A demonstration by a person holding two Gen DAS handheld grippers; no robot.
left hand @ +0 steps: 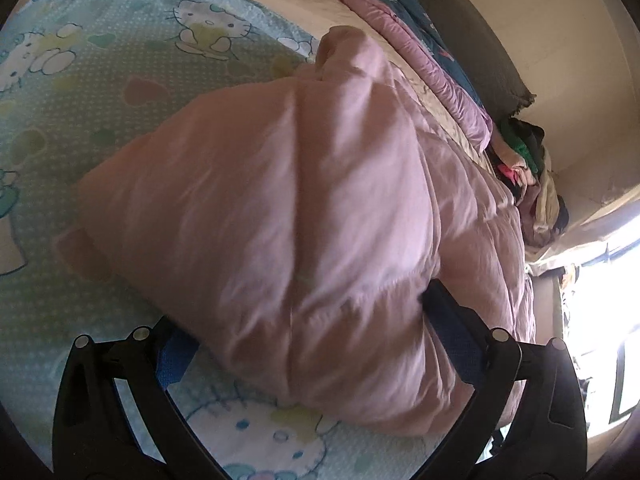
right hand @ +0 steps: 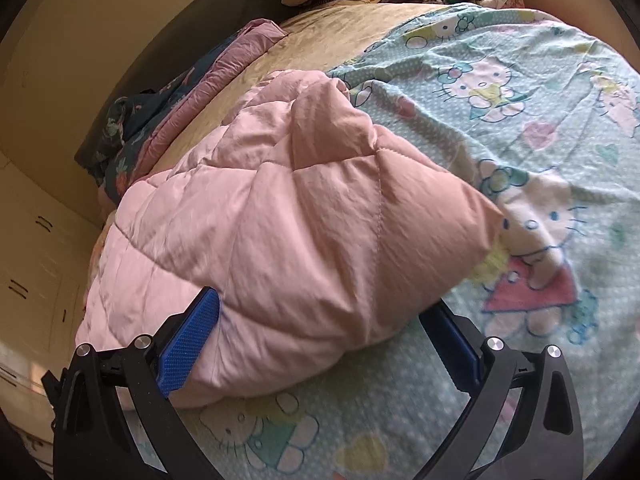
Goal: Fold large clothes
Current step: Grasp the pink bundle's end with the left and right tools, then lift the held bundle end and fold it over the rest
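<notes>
1. Quilt (right hand: 280, 232), pink, lies bunched on the bed (right hand: 520, 120), partly folded.
2. Left gripper (left hand: 304, 344) jaws spread around its 6 o'clock edge.
3. Right gripper (right hand: 320, 336) jaws likewise spread, gripping nothing.
4. Flattening and further folds remain.

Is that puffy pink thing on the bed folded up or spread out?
Folded: the pink quilted garment sits as a thick bundle on the cartoon-cat sheet.

Pink quilted jacket (right hand: 280, 232) on cartoon-cat sheet (right hand: 540, 128); right tool (right hand: 320, 336) spread wide
</notes>
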